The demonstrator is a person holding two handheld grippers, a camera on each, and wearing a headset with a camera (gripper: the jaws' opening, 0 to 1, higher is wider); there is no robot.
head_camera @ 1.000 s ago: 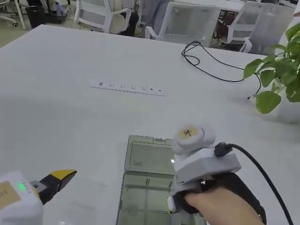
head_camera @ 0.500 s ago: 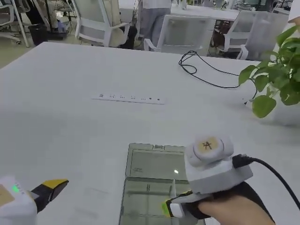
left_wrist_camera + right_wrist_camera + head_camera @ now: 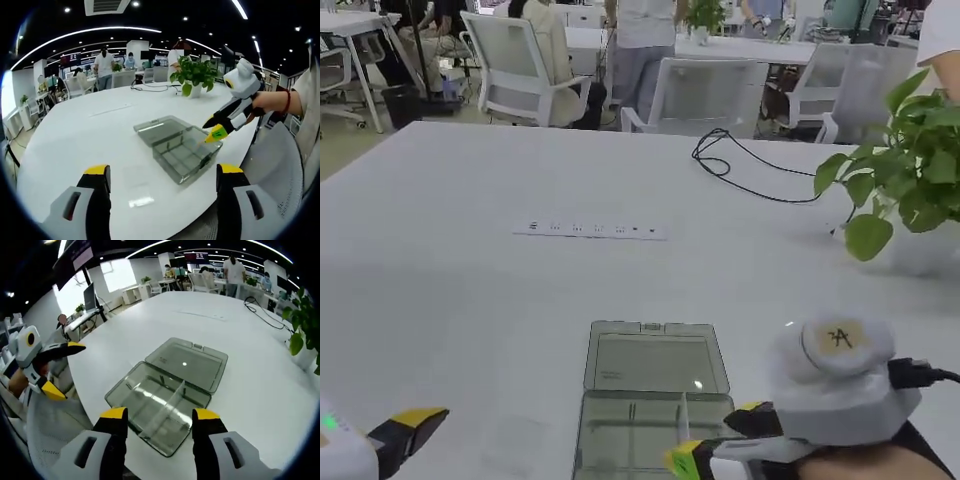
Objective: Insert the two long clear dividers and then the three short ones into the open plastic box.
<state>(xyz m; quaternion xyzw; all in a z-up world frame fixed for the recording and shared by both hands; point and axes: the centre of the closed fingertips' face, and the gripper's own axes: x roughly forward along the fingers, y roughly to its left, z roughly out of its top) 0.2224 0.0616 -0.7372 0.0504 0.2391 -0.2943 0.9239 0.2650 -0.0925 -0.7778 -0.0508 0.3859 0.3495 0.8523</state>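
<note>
Box: the open plastic box (image 3: 582, 430) is lying on the white table (image 3: 470, 300) at 6 o'clock in the head view, its lid (image 3: 655, 358) folded flat at the tray's 12 o'clock.
Divider in box: 1 long clear divider (image 3: 162, 410) is standing upright in the tray, running from the hinge side to the near wall and splitting it into 2 parts.
Right gripper: the right gripper (image 3: 160, 413) is hovering above the tray with its jaws spread wide and nothing between them. In its own view the divider is running through the gap between the 2 jaws, below them and apart from them. In the head view this gripper (image 3: 715, 435) is sitting at the box's 4 o'clock, its yellow tips reaching over the tray's right part.
Left gripper: the left gripper (image 3: 162, 169) is also gaping with nothing between its jaws. It is waiting well apart from the box (image 3: 165, 165), which is lying at 12 o'clock ahead of its jaws. In the head view, 1 yellow tip (image 3: 415, 422) is poking in at the box's 8 o'clock.
Loose piece: a clear flat piece (image 3: 137, 192) is lying on the table between the left gripper and the box, too faint to tell more.
Surroundings: a power strip (image 3: 590, 229) is lying at the box's 12 o'clock, and a potted plant (image 3: 905, 180) is standing at 2 o'clock.
</note>
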